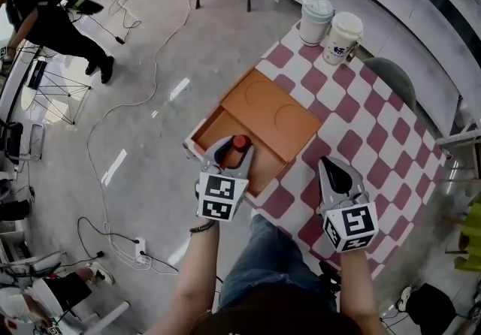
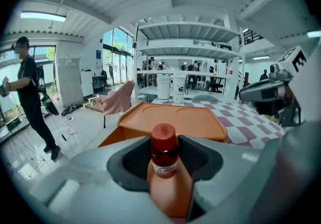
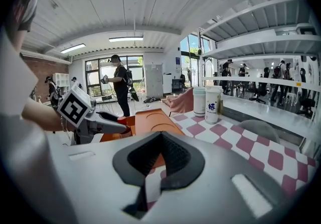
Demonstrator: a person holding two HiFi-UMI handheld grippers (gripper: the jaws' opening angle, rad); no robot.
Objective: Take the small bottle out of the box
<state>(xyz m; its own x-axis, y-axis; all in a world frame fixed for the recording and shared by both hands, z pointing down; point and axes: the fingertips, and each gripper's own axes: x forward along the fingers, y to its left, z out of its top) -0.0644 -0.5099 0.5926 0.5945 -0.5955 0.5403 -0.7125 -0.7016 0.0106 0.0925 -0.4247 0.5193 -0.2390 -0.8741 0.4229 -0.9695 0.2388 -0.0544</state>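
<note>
A small bottle (image 1: 239, 144) with a red cap and a white label stands upright in the uncovered near end of an orange box (image 1: 213, 129). The box's lid (image 1: 274, 117) is slid back over the far part. My left gripper (image 1: 234, 152) reaches into the box with one jaw on each side of the bottle. In the left gripper view the bottle (image 2: 164, 153) sits between the jaws of the left gripper (image 2: 164, 141), with a narrow gap at each side of its cap. My right gripper (image 1: 331, 164) hovers shut over the checked table (image 1: 353, 104), to the right of the box.
Two white lidded cups (image 1: 316, 18) (image 1: 342, 36) stand at the table's far side, with a grey chair back (image 1: 392, 76) next to them. The box sits at the table's left edge, above the floor. Cables (image 1: 135, 101) and a person (image 1: 45, 16) are at the far left.
</note>
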